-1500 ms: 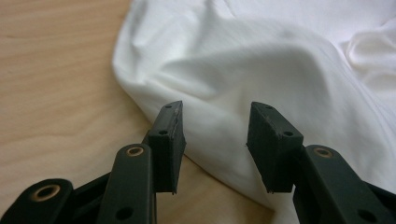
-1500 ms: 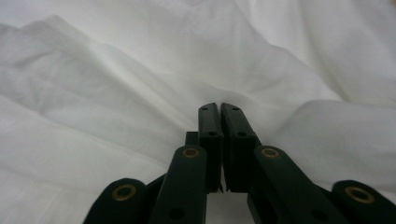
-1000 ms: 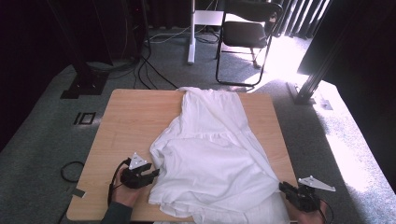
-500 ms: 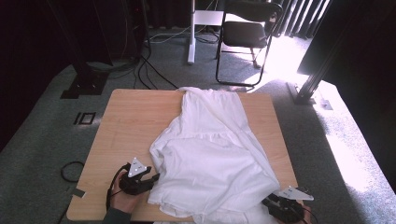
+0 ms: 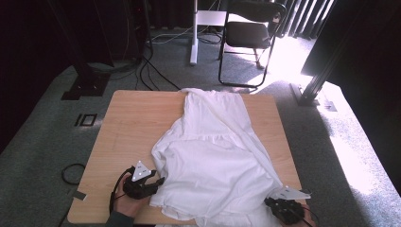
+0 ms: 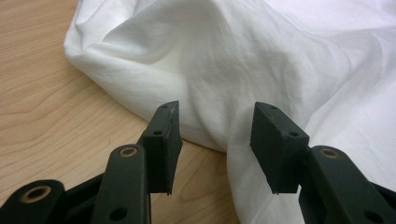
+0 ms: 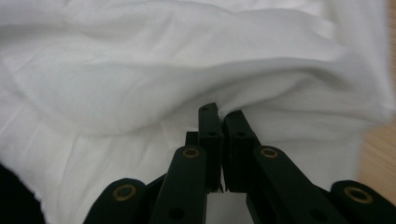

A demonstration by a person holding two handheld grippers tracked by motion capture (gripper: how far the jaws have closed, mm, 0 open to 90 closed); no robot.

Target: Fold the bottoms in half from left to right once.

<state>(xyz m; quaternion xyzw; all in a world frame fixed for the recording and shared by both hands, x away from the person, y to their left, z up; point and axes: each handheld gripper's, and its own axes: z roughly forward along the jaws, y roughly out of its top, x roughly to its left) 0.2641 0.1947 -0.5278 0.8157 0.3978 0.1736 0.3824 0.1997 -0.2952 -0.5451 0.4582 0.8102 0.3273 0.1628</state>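
Note:
A white garment (image 5: 213, 156) lies spread and rumpled on the wooden table (image 5: 127, 127), with its lower edge hanging over the front. My left gripper (image 5: 158, 182) rests at the garment's lower left edge. In the left gripper view it (image 6: 215, 140) is open, and a fold of the cloth (image 6: 233, 60) lies between the jaws without the pads pressing on it. My right gripper (image 5: 272, 201) is at the front right corner, under the hem. Its jaws (image 7: 222, 121) have just closed and pinch a fold of the white cloth (image 7: 163, 70).
Behind the table stand a black folding chair (image 5: 250, 33) and a white post (image 5: 193, 38). Cables (image 5: 156, 71) run over the grey carpet, with a cable loop (image 5: 73, 172) at the left. A dark stand leg (image 5: 317, 85) rises at the right.
My right gripper has moved left along the front edge, in under the garment's lower right hem. The left gripper has stayed at the left edge of the cloth.

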